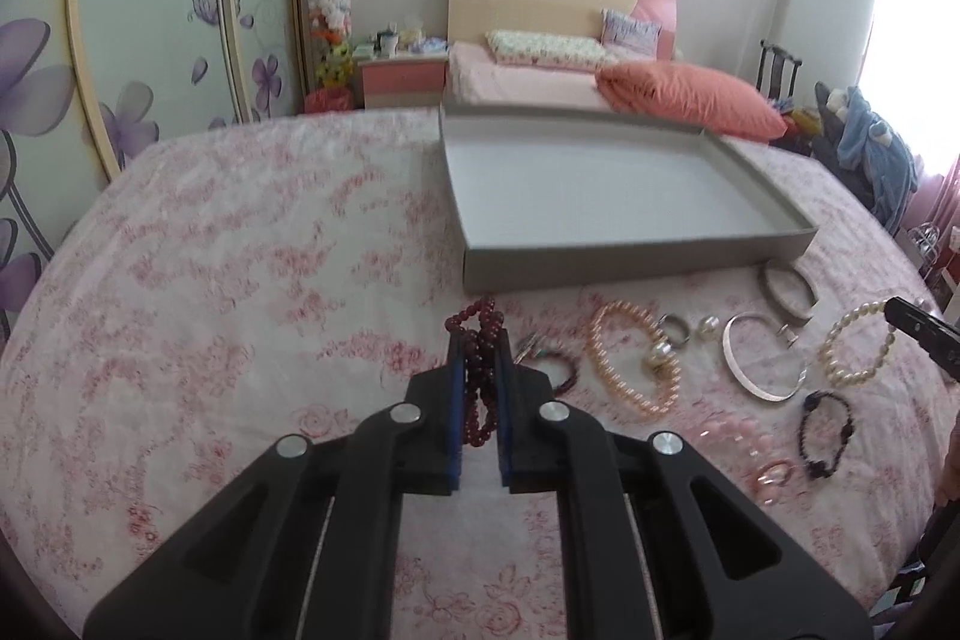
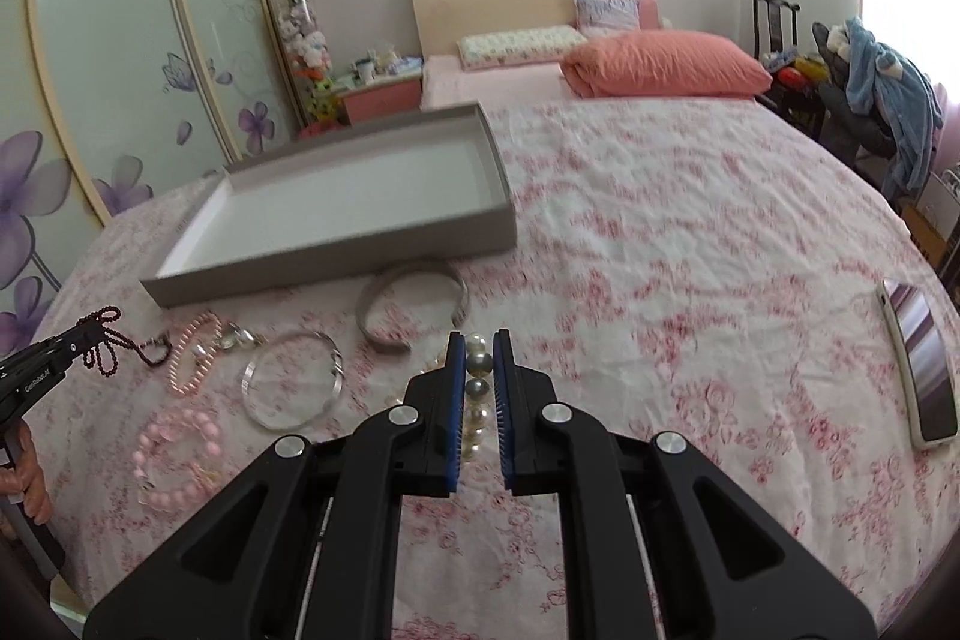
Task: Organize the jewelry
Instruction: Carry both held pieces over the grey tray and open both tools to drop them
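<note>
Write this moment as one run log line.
left tongs: shut on dark red bead string | right tongs: shut on pearl bracelet | tray: empty

My left gripper (image 1: pixel 480 340) is clamped on a dark red bead string (image 1: pixel 483 370), which hangs bunched between the blue pads. Beyond it sits a grey tray (image 1: pixel 636 262) on the pink flowered bedspread (image 1: pixel 240 280). To the right lie a peach pearl bracelet (image 1: pixel 633 361), a silver bangle (image 1: pixel 759 358) and a black bracelet (image 1: pixel 825 433). My right gripper (image 1: pixel 918 334) holds a white pearl bracelet (image 1: pixel 855 343) at the edge.
</note>
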`<state>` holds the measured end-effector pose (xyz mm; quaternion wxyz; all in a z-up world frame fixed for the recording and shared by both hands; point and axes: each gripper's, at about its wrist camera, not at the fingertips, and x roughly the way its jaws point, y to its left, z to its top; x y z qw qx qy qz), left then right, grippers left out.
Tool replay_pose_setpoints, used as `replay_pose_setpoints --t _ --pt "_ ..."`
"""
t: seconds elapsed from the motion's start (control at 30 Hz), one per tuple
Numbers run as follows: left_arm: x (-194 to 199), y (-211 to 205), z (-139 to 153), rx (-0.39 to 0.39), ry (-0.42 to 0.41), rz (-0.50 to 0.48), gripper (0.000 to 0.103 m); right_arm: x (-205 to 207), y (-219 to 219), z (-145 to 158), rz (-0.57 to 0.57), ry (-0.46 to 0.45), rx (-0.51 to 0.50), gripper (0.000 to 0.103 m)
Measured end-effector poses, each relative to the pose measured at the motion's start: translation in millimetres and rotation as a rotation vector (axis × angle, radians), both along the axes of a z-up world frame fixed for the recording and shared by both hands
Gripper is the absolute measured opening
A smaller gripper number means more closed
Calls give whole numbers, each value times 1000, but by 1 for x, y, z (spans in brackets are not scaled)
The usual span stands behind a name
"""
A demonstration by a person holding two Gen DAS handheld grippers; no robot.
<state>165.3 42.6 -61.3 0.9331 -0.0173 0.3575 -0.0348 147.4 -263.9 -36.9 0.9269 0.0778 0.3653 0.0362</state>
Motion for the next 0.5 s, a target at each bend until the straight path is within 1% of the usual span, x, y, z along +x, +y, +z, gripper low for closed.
replay_pose_setpoints --t 0.33,0.5 --pt "-27 -19 50 -24 -141 -46 10 -6 8 31 42 -112 23 10" --pt "-31 -27 67 -36 -181 -75 10 -5 10 41 51 -149 34 10"
